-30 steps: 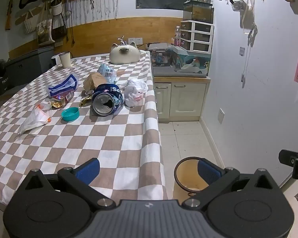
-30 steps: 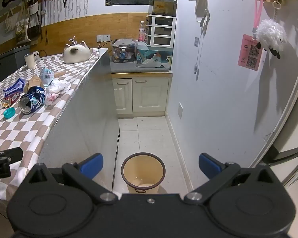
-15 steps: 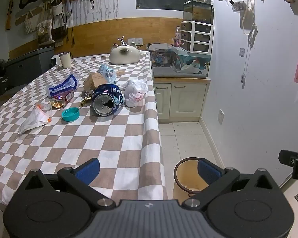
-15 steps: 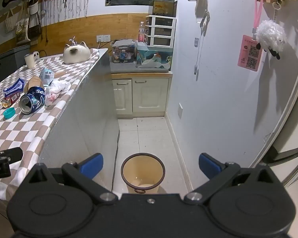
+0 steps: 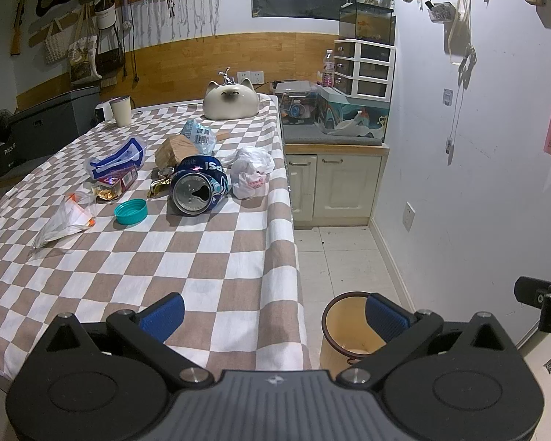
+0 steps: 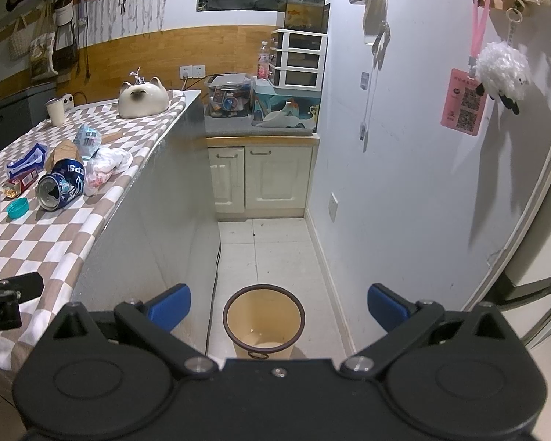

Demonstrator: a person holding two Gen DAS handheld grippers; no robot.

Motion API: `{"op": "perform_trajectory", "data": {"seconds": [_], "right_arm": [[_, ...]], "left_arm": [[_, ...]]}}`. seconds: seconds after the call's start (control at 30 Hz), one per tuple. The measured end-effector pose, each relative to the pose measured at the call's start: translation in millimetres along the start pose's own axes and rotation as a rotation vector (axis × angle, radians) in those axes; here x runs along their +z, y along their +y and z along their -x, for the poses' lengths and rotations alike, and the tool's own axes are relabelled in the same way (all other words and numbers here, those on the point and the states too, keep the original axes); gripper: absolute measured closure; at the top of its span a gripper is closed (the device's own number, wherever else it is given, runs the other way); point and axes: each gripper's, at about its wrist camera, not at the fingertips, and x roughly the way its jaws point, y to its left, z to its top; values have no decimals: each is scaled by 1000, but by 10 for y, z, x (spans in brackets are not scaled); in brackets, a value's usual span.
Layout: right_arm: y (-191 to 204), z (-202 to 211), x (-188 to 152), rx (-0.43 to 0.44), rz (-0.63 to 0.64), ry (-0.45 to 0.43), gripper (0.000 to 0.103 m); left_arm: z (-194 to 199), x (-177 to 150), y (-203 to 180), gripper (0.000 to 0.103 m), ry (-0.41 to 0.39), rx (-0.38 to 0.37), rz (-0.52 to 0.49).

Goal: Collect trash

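Two black grippers with blue finger pads hang side by side at the near end of the room, both spread wide and holding nothing: the left gripper [image 5: 273, 310] sits over the near corner of the table covered in a brown-and-white checked cloth [image 5: 187, 257], and the right gripper [image 6: 279, 303] is out over the tiled floor beside that table. Just below and ahead of the right gripper stands the round cream-coloured waste bin with a dark rim [image 6: 263, 321], upright on the floor near the table's side; from the left wrist view the same bin [image 5: 343, 330] shows partly behind the right-hand blue pad. Further along the cloth lies the trash, well apart from both grippers: a crumpled clear plastic bag with an orange spot [image 5: 64, 220] at the left, a teal plastic bottle cap [image 5: 130, 212] beside it, and a dented blue drink can [image 5: 198, 189] lying on its side with its opened top facing the camera. Touching the can on its right is a scrunched white plastic bag with red print [image 5: 251, 176]; to the left sit a small red carton [image 5: 115, 180] and a blue-and-white wrapper [image 5: 117, 156], with a crumpled brown paper bag [image 5: 174, 150] behind the can. Beyond these stands a cream cat-shaped ceramic pot [image 5: 231, 101] at the far end of the table.
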Motion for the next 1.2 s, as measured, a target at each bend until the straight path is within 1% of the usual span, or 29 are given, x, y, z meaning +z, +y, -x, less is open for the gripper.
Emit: {"op": "perform_trajectory", "data": {"seconds": [1.2], "right_arm": [[35,-17,-34,-3,4,3,0]], "left_arm": [[-1,0,0,0,-1,0,0]]}}
